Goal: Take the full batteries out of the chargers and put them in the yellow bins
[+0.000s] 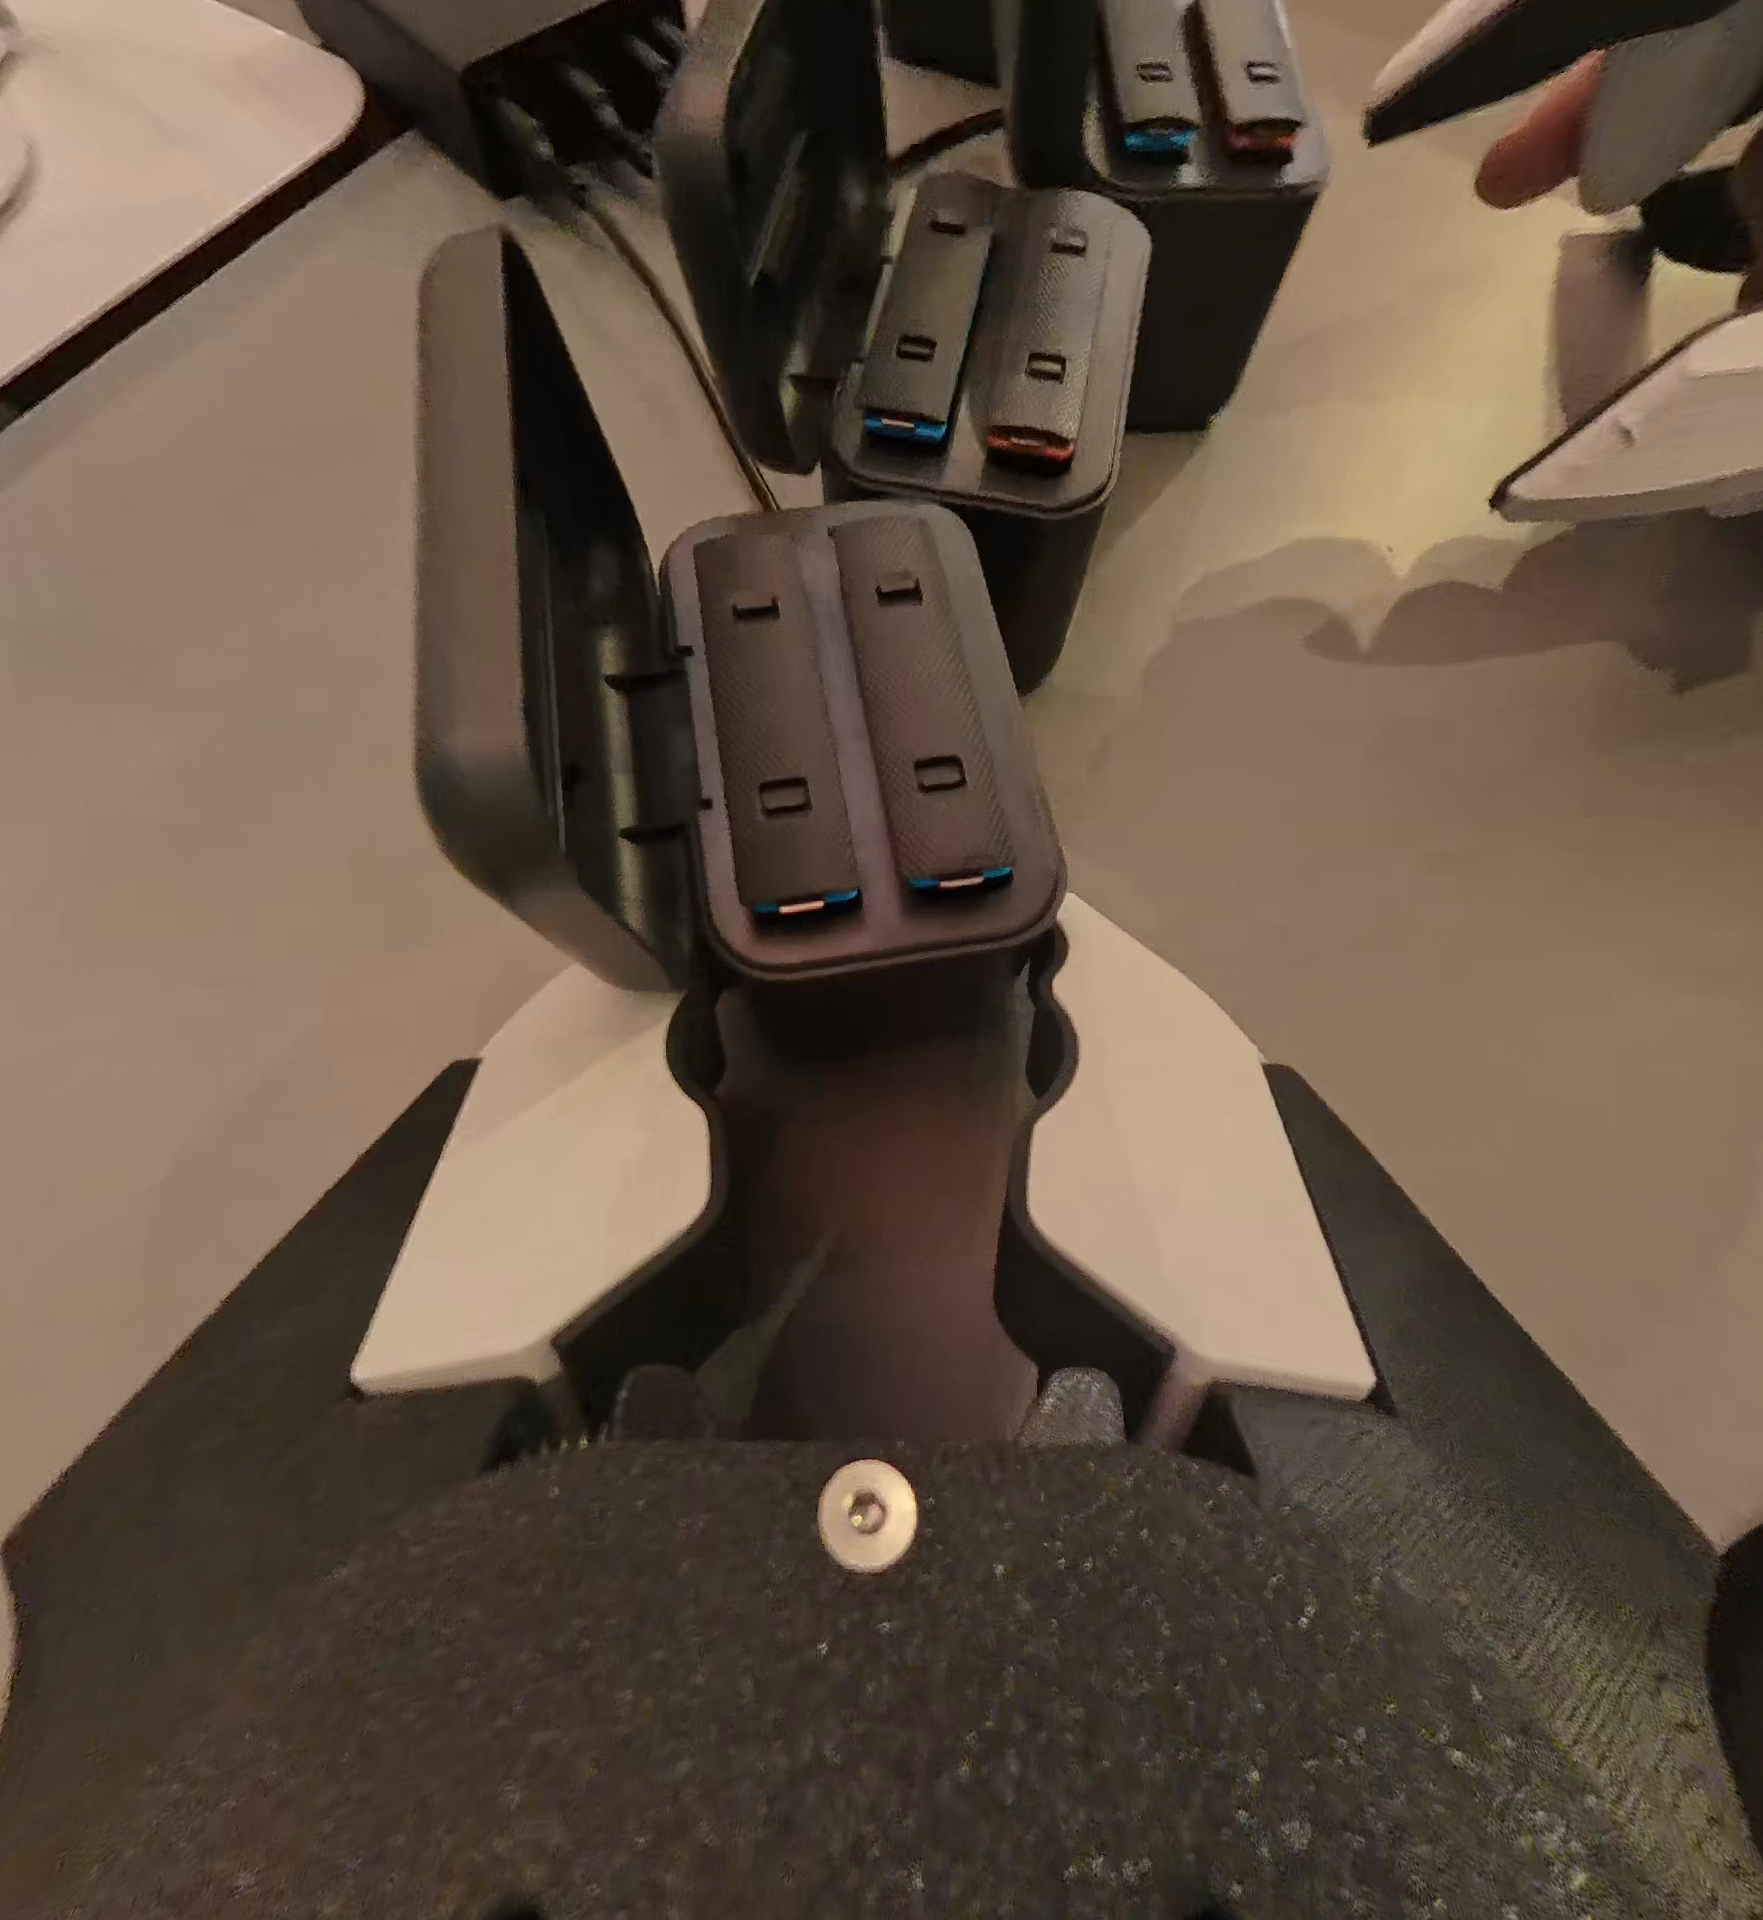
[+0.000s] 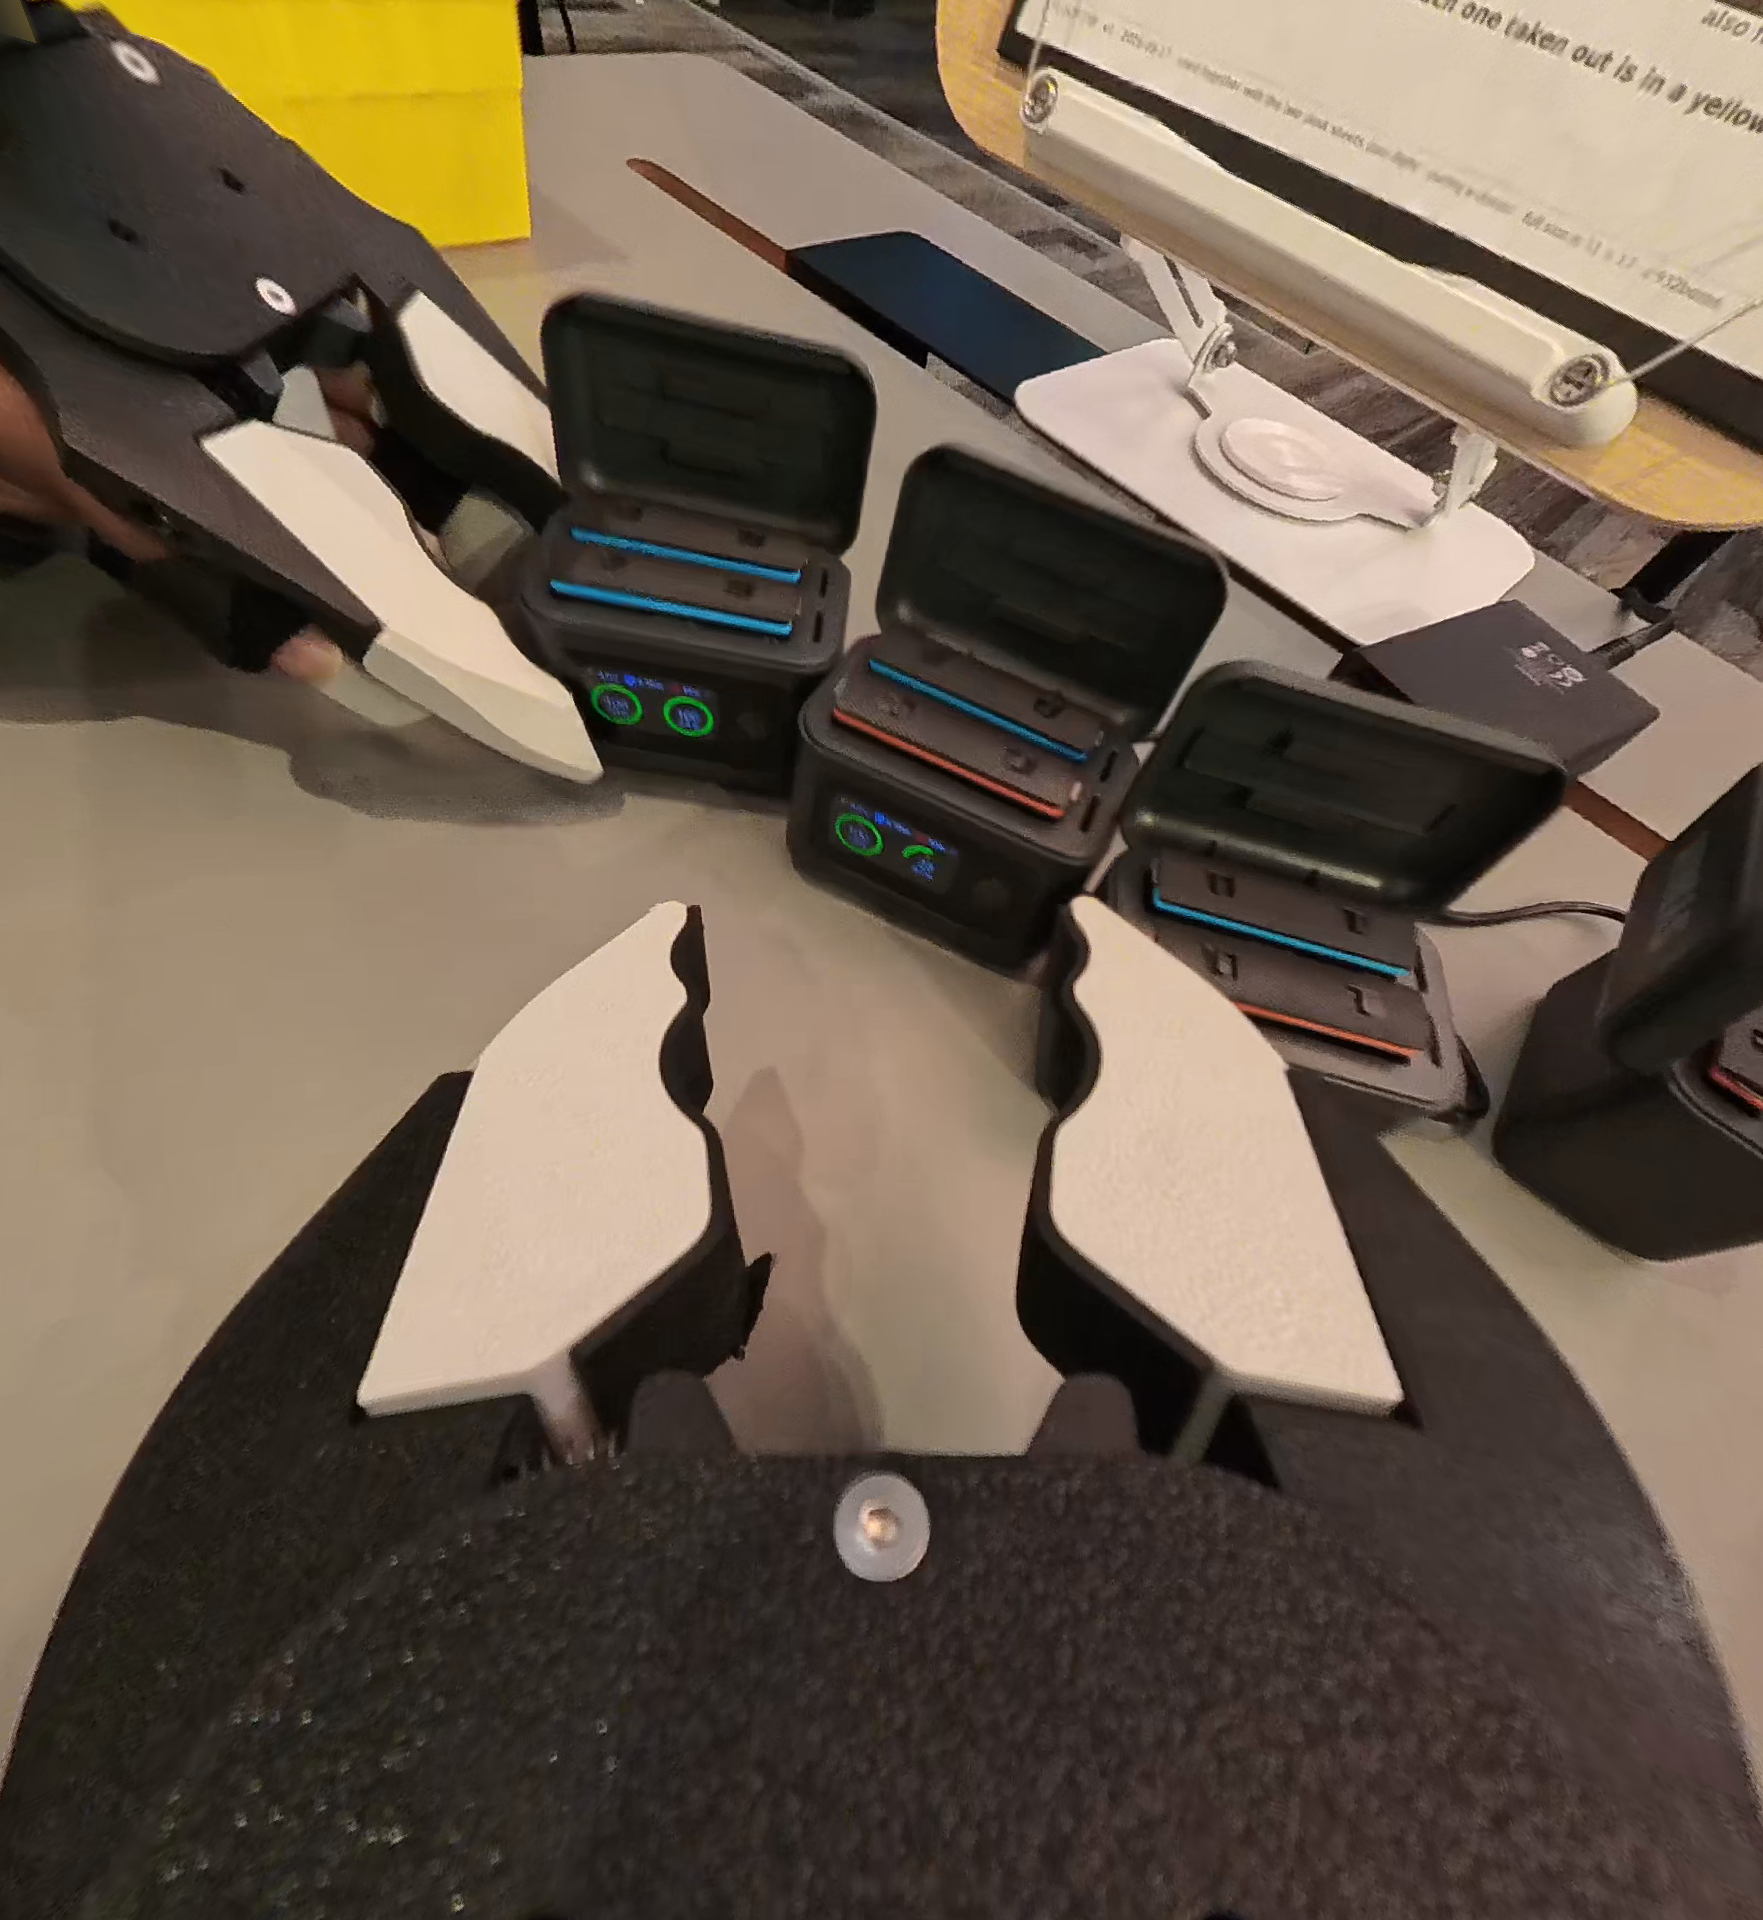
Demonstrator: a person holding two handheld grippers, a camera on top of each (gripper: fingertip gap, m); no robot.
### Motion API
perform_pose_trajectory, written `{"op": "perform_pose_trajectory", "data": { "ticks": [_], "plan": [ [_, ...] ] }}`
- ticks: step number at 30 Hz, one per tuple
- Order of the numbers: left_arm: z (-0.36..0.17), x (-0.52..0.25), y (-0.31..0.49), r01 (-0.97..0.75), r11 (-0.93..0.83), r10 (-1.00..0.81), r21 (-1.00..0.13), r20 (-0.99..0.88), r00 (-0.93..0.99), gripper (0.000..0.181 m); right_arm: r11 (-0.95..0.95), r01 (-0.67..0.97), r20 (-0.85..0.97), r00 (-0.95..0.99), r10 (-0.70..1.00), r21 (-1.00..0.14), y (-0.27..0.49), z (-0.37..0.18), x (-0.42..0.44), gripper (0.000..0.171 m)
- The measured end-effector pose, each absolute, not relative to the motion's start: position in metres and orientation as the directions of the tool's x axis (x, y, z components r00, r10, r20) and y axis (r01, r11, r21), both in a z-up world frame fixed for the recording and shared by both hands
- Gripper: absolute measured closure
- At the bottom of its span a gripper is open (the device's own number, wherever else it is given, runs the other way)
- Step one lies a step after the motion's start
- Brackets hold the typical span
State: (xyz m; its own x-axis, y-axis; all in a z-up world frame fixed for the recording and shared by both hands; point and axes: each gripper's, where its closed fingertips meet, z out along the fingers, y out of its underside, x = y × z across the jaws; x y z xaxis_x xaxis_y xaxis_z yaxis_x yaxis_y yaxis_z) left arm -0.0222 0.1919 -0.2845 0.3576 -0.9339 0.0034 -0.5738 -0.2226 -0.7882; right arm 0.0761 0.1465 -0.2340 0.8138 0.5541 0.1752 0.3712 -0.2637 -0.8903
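Observation:
Several black chargers with open lids stand in a row on the grey table. The nearest-left charger [image 2: 669,665] [image 1: 856,727] holds two batteries with blue tabs, and its screen shows two full green rings. My left gripper [image 1: 872,1003] [image 2: 518,592] is open wide, its jaws straddling this charger's body, close to or touching its sides. The second charger [image 2: 950,831] [image 1: 981,343] holds a blue-tabbed and an orange-tabbed battery. My right gripper [image 2: 877,935] [image 1: 1438,312] is open and empty, low over the table in front of the second and third charger [image 2: 1303,966]. A yellow bin [image 2: 389,114] stands at the far left.
A fourth charger [image 2: 1687,1091] stands at the right edge. Behind the row are a dark flat device [image 2: 939,301], a white stand base [image 2: 1272,488] holding a printed sign, and a black power brick [image 2: 1500,675] with a cable. A person's hand holds each gripper.

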Motion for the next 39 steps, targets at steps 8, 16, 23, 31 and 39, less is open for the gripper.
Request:
{"op": "perform_pose_trajectory", "data": {
  "ticks": [8,16,23,31,39],
  "plan": [
    [-0.285,-0.016,0.186,-0.587,-0.191,-0.944,-0.786,-0.018,0.330,0.124,-0.282,0.328,0.105,0.798,0.593,-0.902,0.146,-0.225,0.039,0.108],
    [-0.285,-0.016,0.186,-0.589,-0.184,-0.942,-0.787,-0.030,0.334,0.124,-0.406,0.312,0.046,0.836,0.546,-0.859,0.185,-0.226,0.000,0.104],
    [-0.285,-0.016,0.187,-0.587,-0.191,-0.942,-0.787,-0.021,0.335,0.124,-0.488,0.353,0.058,0.852,0.521,-0.798,0.191,-0.240,-0.008,0.110],
    [-0.286,-0.016,0.187,-0.590,-0.191,-0.941,-0.785,-0.026,0.338,0.124,-0.538,0.326,0.003,0.858,0.514,-0.778,0.192,-0.244,-0.010,0.111],
    [-0.290,-0.017,0.190,-0.618,-0.176,-0.933,-0.767,-0.071,0.354,0.122,-0.505,0.313,0.011,0.857,0.514,-0.804,0.193,-0.243,-0.011,0.112]
  ]
}}
